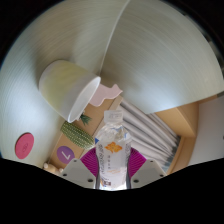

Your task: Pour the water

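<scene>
— Gripper view first. Where is the bottle (pixel 113 150) from the tongs (pixel 113 172)?

— Right between them. Both pink pads (pixel 90 161) pressed on its sides, so pinched, not spread. Orange label low, clear neck and white cap pointing forward, away from the tongs.

— And the long axis?

— Running straight ahead along the two fingers, cap end toward the cup (pixel 70 88). Hard to tell if upright or already tilted, because the camera rides with the tongs.

— Where does the cup lie, then?

— Beyond the cap and to the left of it, near but apart. Pale yellow, seen on its side from here, the open mouth facing right with a white rim. Probably the target for the water, though only a judgement from the task.

— So the coming move depends on what?

— On bringing the cap end over that mouth: a little forward and left. Cap looks still on, but too small to be sure.

— Count, please.

— One bottle, one cup, one pair of tongs. Also one pink round thing (pixel 24 144) far left on the surface (pixel 150 50), one green bumpy thing (pixel 76 131) just left of the bottle, one purple piece (pixel 65 153) below it. Striped cloth or paper (pixel 150 132) at the right of the bottle.

— Other views?

— None given.
</scene>
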A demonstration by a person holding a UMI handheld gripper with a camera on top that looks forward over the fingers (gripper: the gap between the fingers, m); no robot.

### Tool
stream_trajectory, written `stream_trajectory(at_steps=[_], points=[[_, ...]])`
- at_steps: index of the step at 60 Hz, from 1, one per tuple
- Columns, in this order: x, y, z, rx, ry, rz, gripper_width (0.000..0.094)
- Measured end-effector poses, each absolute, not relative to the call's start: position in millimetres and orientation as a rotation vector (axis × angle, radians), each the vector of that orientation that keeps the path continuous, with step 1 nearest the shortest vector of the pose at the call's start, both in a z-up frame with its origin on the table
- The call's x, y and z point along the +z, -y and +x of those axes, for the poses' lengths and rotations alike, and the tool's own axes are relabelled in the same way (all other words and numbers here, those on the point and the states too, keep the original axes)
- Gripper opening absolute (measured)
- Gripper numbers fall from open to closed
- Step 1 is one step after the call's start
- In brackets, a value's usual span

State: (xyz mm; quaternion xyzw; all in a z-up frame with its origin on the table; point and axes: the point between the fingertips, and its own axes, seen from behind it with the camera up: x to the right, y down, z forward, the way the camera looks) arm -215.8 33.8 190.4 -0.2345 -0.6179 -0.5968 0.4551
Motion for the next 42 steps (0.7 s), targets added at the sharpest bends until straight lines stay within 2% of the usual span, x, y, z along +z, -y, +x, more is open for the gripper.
stream_trajectory(at_steps=[4,13,15,17,23,33,42], points=[[204.3,-36.9,-203.2,-1.351,1.359,-0.783,0.0343],[236.7,-38.6,-173.2,-0.815,0.909,-1.261,0.0345],[234.3,-38.1,-173.4,-0.704,0.778,-1.336,0.0344],[247.7,-33.9,-158.9,-0.559,0.684,-1.397,0.0345],[260.1,-30.0,-139.5,-0.254,0.414,-1.509,0.0345],[232.9,-33.7,-126.7,-0.021,0.171,-1.604,0.0344],[182.2,-40.4,-108.0,0.094,0.075,-1.685,0.0343]])
